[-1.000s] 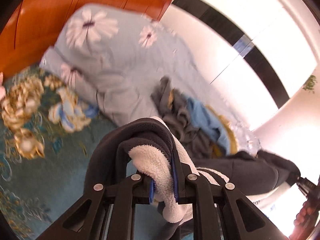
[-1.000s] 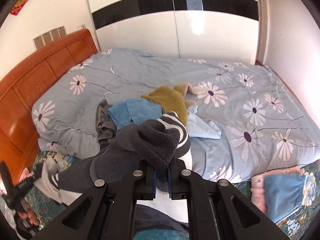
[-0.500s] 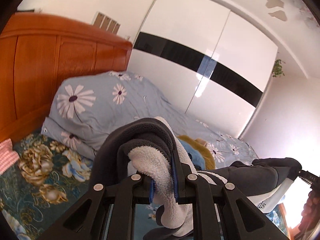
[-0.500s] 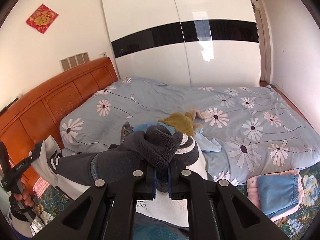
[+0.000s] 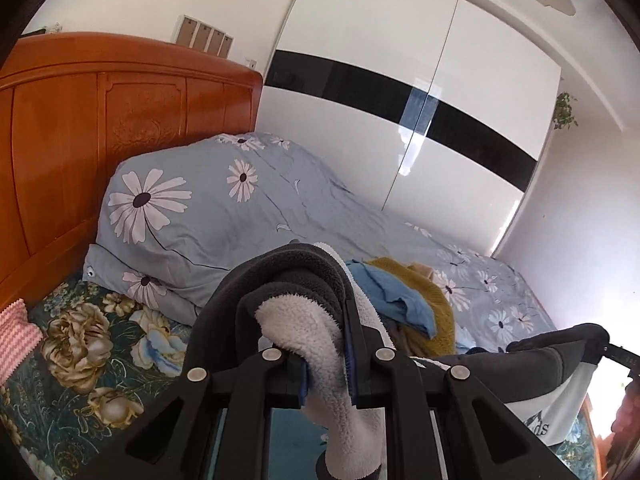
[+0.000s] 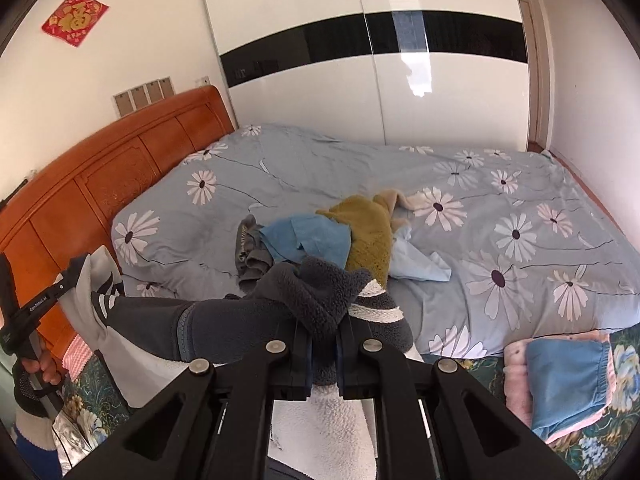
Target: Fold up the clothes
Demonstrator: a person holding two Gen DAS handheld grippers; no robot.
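Note:
A dark grey fleece garment (image 5: 280,280) with a white fluffy lining hangs stretched between both grippers above the bed. My left gripper (image 5: 327,364) is shut on one bunched end, the white lining spilling down between its fingers. My right gripper (image 6: 322,356) is shut on the other end (image 6: 320,296), where a white stripe shows. In the right wrist view the left gripper (image 6: 66,278) appears at the far left, held by a hand (image 6: 44,368). The left wrist view shows the right gripper (image 5: 608,350) at the right edge, with the garment's white printed panel (image 5: 560,412) hanging below.
A loose pile of blue, mustard and grey clothes (image 6: 320,236) lies mid-bed on the daisy-print duvet (image 6: 500,208). A folded pink and blue stack (image 6: 560,376) sits at the near right. An orange wooden headboard (image 5: 100,140) stands at the left, a white wardrobe (image 6: 380,80) behind.
Both grippers have risen with the fleece garment, which now hangs higher over the bed. The left view has rolled level and swung up to show the headboard and wardrobe.

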